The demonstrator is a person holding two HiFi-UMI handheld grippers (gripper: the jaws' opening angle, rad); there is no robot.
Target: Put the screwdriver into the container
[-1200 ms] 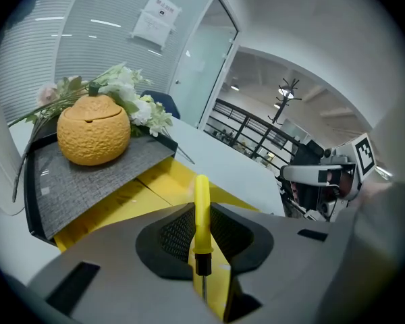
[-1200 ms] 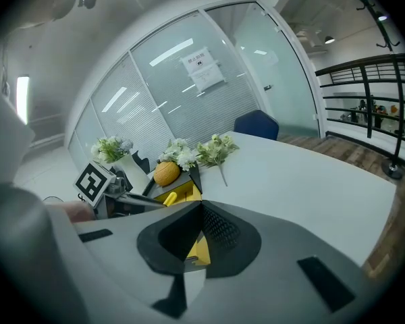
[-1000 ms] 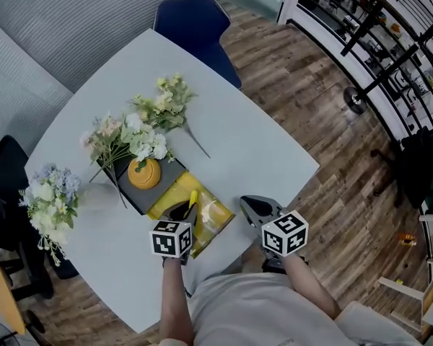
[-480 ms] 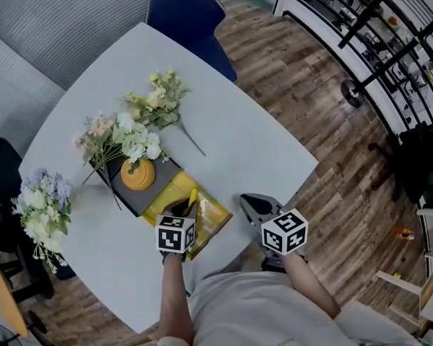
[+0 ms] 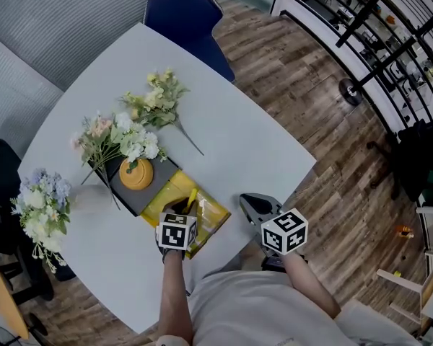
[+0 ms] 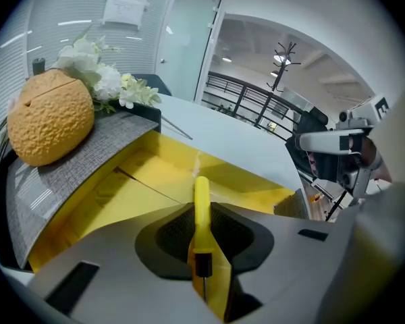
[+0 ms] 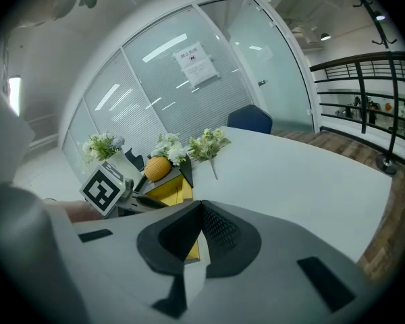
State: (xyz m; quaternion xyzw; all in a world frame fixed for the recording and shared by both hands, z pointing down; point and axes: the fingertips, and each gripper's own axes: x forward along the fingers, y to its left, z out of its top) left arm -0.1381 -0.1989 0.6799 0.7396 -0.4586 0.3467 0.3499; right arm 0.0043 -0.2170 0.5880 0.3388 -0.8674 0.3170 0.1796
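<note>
A yellow-handled screwdriver [image 6: 201, 204] stands between the jaws of my left gripper [image 6: 202, 235], handle pointing forward, thin shaft toward the camera. The pads still touch the handle while the jaws are opening. It hangs over the open yellow container [image 6: 138, 191]. In the head view the left gripper [image 5: 182, 207] is above the yellow container [image 5: 211, 213] at the table's near edge, the screwdriver [image 5: 193, 196] sticking out ahead. To the right of the container my right gripper [image 5: 251, 202] is shut on nothing; in its own view the right gripper [image 7: 201, 206] shows its pads meeting.
An orange, fruit-shaped thing [image 5: 136, 173] sits on a grey lid [image 5: 146, 193] joined to the container. Flower bunches [image 5: 123, 137] lie behind it, another bunch [image 5: 40, 202] at the left edge. A blue chair [image 5: 187, 16] stands beyond the white table [image 5: 252, 143].
My left gripper has crept slightly forward over the yellow container with the screwdriver still in it. The right gripper has stayed put.
</note>
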